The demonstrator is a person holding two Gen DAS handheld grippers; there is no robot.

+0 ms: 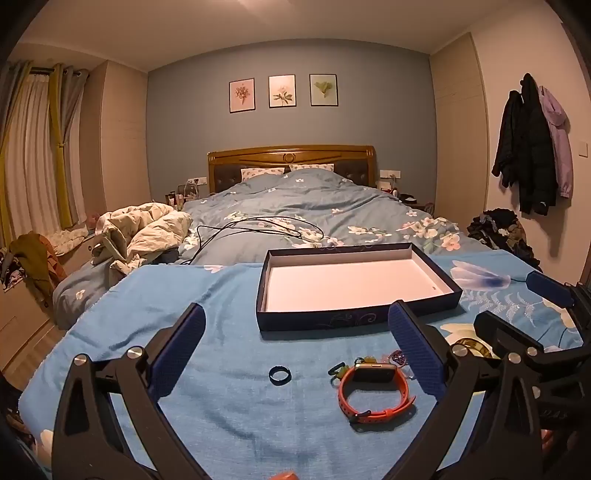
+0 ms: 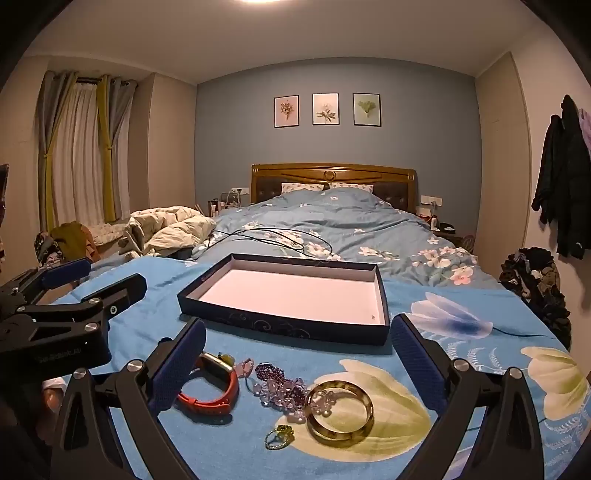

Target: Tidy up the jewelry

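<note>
Warm, dim room light comes from a ceiling lamp (image 2: 264,1) that burns out to white glare at the top edge of the right view. The white floor of the box (image 1: 351,286) catches it and glows pinkish, the brightest patch in both views. Soft shadows fall toward the near side: under the box's near wall, under the watch (image 1: 373,387), and beside the coats (image 1: 528,147) on the right wall. Fisheye distortion bows the walls and ceiling, and black vignette fills the corners. Focus is fair throughout, slightly grainy in far corners.
</note>
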